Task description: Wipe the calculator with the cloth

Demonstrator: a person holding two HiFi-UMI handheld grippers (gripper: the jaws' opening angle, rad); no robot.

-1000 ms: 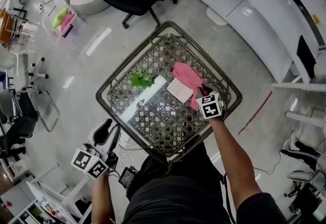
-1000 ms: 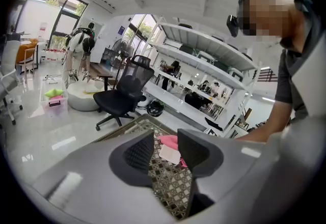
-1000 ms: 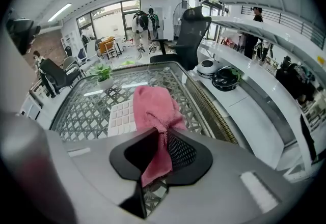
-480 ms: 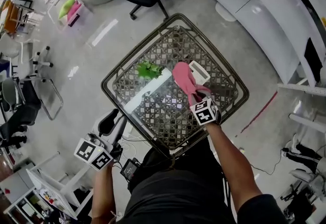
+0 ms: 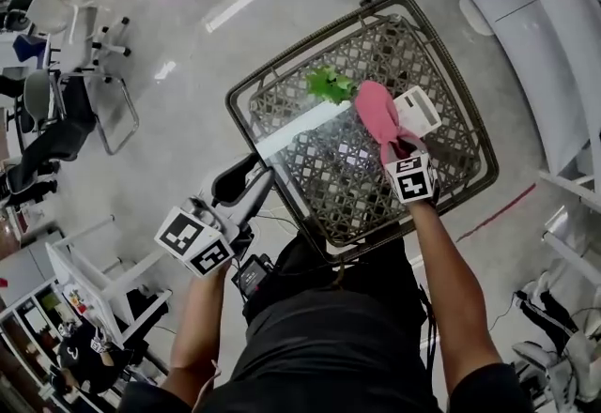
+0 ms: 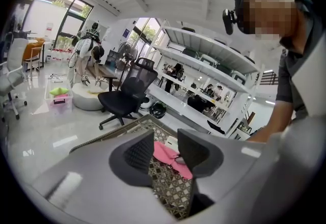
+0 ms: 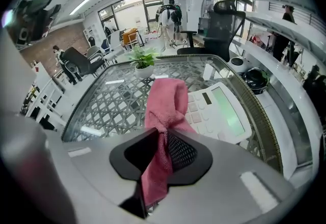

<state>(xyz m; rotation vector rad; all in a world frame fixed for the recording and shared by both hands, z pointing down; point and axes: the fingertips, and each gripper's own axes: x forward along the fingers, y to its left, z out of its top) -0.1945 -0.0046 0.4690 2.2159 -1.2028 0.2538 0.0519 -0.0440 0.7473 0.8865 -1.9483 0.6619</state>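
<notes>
A white calculator (image 7: 220, 111) lies on the glass-topped wicker table (image 5: 282, 83), near its right edge; it also shows in the head view (image 5: 420, 108). A pink cloth (image 7: 164, 101) drapes over the calculator's left side and trails across the glass (image 5: 377, 115). My right gripper (image 7: 162, 152) is shut on the cloth's near end, just in front of the calculator (image 5: 406, 150). My left gripper (image 6: 165, 152) stands open with nothing between its jaws, held off the table's near-left corner (image 5: 246, 188).
A small green plant (image 5: 329, 83) in a white pot (image 7: 144, 71) stands at the table's far side. A black office chair (image 6: 127, 93) and white curved counters (image 5: 526, 17) ring the table. Other chairs (image 5: 56, 134) stand to the left.
The right gripper dragged the pink cloth leftward off the calculator, baring most of its keys and screen. The head view shifted. The left gripper stayed by the table's corner.
</notes>
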